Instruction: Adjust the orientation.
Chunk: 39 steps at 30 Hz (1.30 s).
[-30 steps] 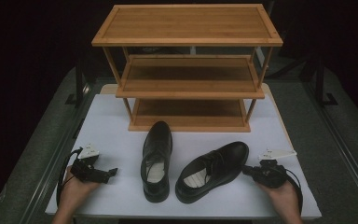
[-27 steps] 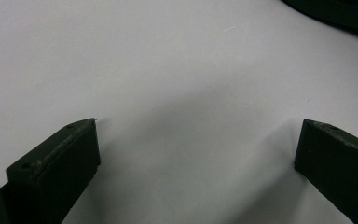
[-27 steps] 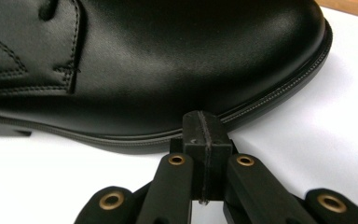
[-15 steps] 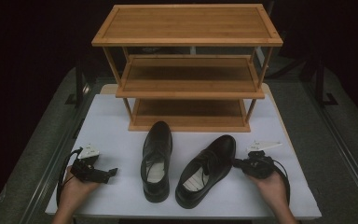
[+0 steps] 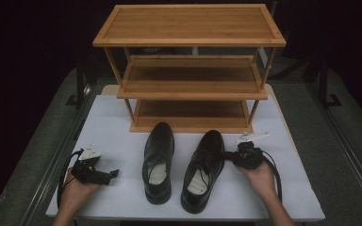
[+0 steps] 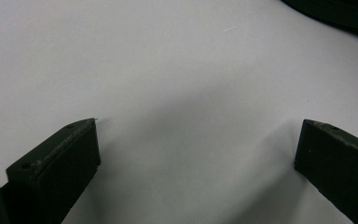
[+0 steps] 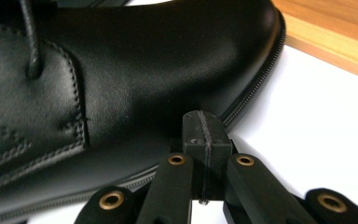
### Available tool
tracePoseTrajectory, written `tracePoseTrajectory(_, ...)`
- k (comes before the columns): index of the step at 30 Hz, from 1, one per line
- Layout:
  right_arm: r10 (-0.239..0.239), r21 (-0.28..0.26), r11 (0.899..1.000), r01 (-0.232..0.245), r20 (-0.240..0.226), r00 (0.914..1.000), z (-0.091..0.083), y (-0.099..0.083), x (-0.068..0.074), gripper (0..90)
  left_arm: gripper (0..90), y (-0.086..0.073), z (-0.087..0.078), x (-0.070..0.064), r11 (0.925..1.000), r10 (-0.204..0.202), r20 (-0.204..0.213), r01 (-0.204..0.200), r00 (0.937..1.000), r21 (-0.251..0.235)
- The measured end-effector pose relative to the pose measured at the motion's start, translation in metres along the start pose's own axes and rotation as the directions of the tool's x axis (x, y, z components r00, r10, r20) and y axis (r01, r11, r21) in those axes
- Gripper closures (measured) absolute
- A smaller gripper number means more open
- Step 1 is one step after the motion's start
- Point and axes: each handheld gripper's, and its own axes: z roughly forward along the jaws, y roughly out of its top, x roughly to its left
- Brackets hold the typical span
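Left gripper [image 5: 94, 173] rests on white worktop [image 5: 118, 127], jaws apart, empty. Left shoe [image 5: 158, 162] and right shoe [image 5: 202, 167] stand side by side near rack [image 5: 191, 66]. Right gripper [image 5: 229, 156], jaws together, touches right shoe's side. Judged: shoes aligned, shelving not yet done

A dark studio-like recording setup: white-topped table [image 5: 118, 122] amid black surroundings.

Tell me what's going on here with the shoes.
A person sits at a white table with a gripper in each hand. The right gripper, jaws closed, is pressed against the side of the right shoe, apparently nudging it straight beside the left shoe. The left gripper rests open on the table, apart from the shoes. All three shelves of the rack are empty.
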Motion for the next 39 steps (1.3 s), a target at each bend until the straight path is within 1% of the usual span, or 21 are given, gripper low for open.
tracePoseTrajectory(5,-0.006,-0.004,1.000,0.006,-0.011,0.9999,0.012,0.011,0.001,89.8,0.0,0.000,0.000,0.000,1.0000,0.000,0.000,0.000,1.0000,0.000)
tracePoseTrajectory(9,-0.019,0.002,1.000,0.019,-0.009,0.9998,0.021,0.020,0.003,89.8,0.0,0.000,0.000,0.000,1.0000,0.000,0.000,0.000,1.0000,0.000)
tracePoseTrajectory(13,-0.027,-0.001,1.000,0.027,-0.012,0.9996,0.024,0.022,0.005,89.8,0.0,0.000,0.000,0.000,1.0000,0.000,0.000,0.000,1.0000,0.000)
tracePoseTrajectory(14,-0.020,-0.009,1.000,0.020,-0.026,0.9995,0.022,0.022,0.005,89.7,0.0,0.000,0.000,0.000,1.0000,0.000,0.000,0.000,1.0000,0.000)
tracePoseTrajectory(15,-0.019,-0.013,1.000,0.018,-0.030,0.9994,0.020,0.022,0.005,88.5,0.0,0.000,0.000,0.000,1.0000,0.000,0.000,0.000,1.0000,0.000)
tracePoseTrajectory(16,-0.023,-0.021,1.000,0.022,-0.028,0.9993,0.016,0.022,0.007,85.0,0.0,0.000,0.000,0.000,1.0000,0.000,0.000,0.000,1.0000,0.000)
tracePoseTrajectory(17,-0.029,-0.027,0.999,0.028,-0.026,0.9992,0.012,0.022,0.010,83.3,0.0,0.000,0.000,0.000,1.0000,0.000,0.000,0.000,1.0000,0.000)
tracePoseTrajectory(19,-0.034,-0.044,0.998,0.032,-0.046,0.9983,0.005,0.022,0.014,79.0,0.0,0.000,0.000,0.000,1.0000,0.000,0.000,0.000,1.0000,0.000)
tracePoseTrajectory(22,-0.037,-0.071,0.997,0.033,-0.059,0.9975,-0.008,0.022,0.021,73.4,0.0,0.000,0.000,0.000,1.0000,0.000,0.000,0.000,1.0000,0.000)
tracePoseTrajectory(24,-0.034,-0.079,0.996,0.028,-0.069,0.9971,-0.014,0.023,0.024,70.7,0.0,0.000,0.000,0.000,1.0000,0.000,0.000,0.000,1.0000,-0.001)
tracePoseTrajectory(27,-0.035,-0.094,0.995,0.025,-0.102,0.9941,-0.027,0.023,0.032,66.7,0.0,0.000,0.000,0.000,1.0000,-0.002,0.000,0.002,1.0000,0.000)
tracePoseTrajectory(30,-0.054,-0.111,0.993,0.039,-0.135,0.9894,-0.035,0.024,0.042,63.5,0.0,0.000,0.000,0.000,1.0000,-0.002,0.000,0.002,1.0000,-0.002)
tracePoseTrajectory(35,-0.083,-0.135,0.989,0.059,-0.175,0.9811,-0.042,0.029,0.058,59.4,0.0,0.000,0.000,0.000,1.0000,-0.003,0.000,0.003,1.0000,-0.003)
tracePoseTrajectory(39,-0.098,-0.136,0.988,0.073,-0.184,0.9780,-0.041,0.033,0.066,57.4,0.0,0.000,0.000,0.000,1.0000,-0.003,-0.001,0.003,1.0000,-0.003)
